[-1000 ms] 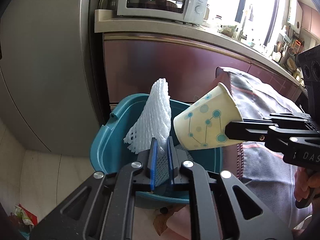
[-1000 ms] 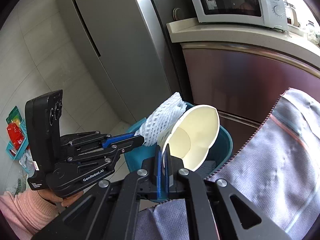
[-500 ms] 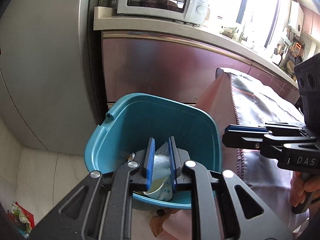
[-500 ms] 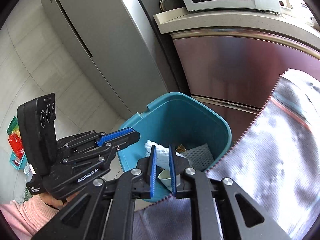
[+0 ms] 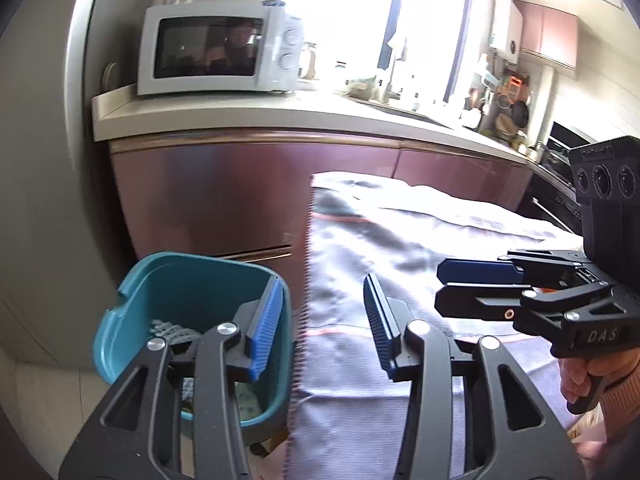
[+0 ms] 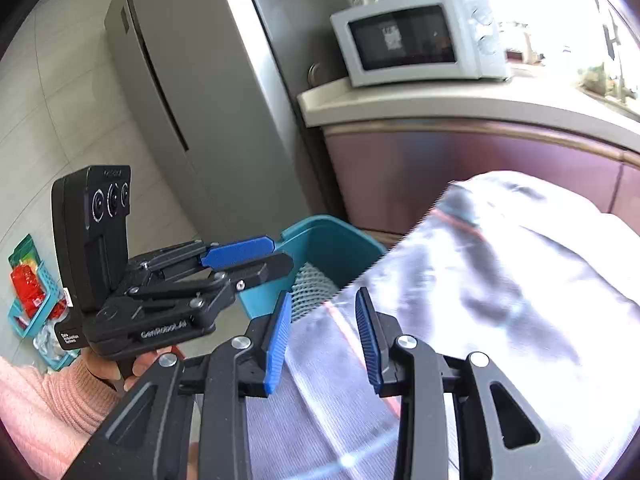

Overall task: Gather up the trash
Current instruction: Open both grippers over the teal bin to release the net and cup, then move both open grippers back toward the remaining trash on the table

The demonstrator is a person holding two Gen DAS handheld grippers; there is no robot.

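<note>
In the left wrist view, the left tongs (image 5: pixel 320 322), jaws just widening, are hanging empty beside the teal trash bin (image 5: pixel 132 300) holding foam netting (image 5: pixel 170 330). In the right wrist view, the right tongs (image 6: pixel 322 338), likewise just spreading, are hovering empty over the grey tablecloth (image 6: pixel 500 300).

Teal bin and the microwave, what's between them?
In the left wrist view, only the maroon cabinet front and the counter edge lie between the teal bin and the microwave.

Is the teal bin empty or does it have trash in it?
Not empty: white foam netting lies inside the teal bin, with more scraps under it.
</note>
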